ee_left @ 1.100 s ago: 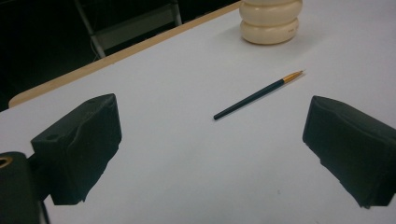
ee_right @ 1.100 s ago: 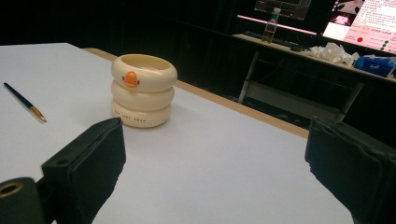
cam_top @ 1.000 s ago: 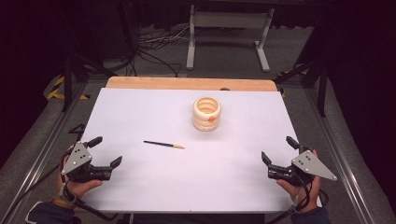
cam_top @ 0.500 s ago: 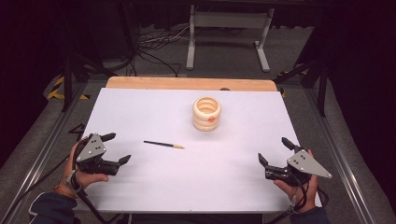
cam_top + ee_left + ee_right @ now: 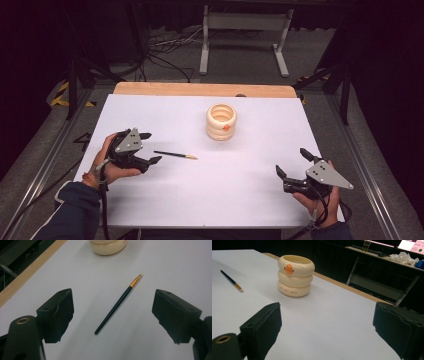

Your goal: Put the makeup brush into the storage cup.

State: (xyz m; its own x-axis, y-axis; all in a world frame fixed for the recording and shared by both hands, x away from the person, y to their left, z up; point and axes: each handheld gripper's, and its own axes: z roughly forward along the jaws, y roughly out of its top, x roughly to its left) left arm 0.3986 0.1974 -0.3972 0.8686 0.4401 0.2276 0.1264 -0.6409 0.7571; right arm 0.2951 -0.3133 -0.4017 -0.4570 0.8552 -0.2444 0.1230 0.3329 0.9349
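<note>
Change since earlier frames: left gripper (image 5: 148,148) has advanced from the lower left of the high view toward centre, now just beside the near end of the brush; right gripper (image 5: 291,168) has shifted only slightly, at lower right.

Item 1. Brush (image 5: 175,155): thin black handle, gold ferrule, pale tip. Lies flat on the white table (image 5: 260,200), left of centre in the high view; in the left gripper view it (image 5: 117,304) runs diagonally between the two jaws, touching neither.

Item 2. Cup (image 5: 221,121): cream, ringed, with an orange mark; upright, upper centre of the high view, well apart from the brush.

Item 3. Left gripper: jaws spread wide, holding nothing.

Item 4. Right gripper: jaws likewise released, empty, pointing toward the cup (image 5: 295,275).

Step in hand, as judged: picking up the brush. Advice: lower until the pads straddle the handle near its middle, turn the jaws square across its length, and close gently, since so thin a handle may roll or slip flat against the table.
</note>
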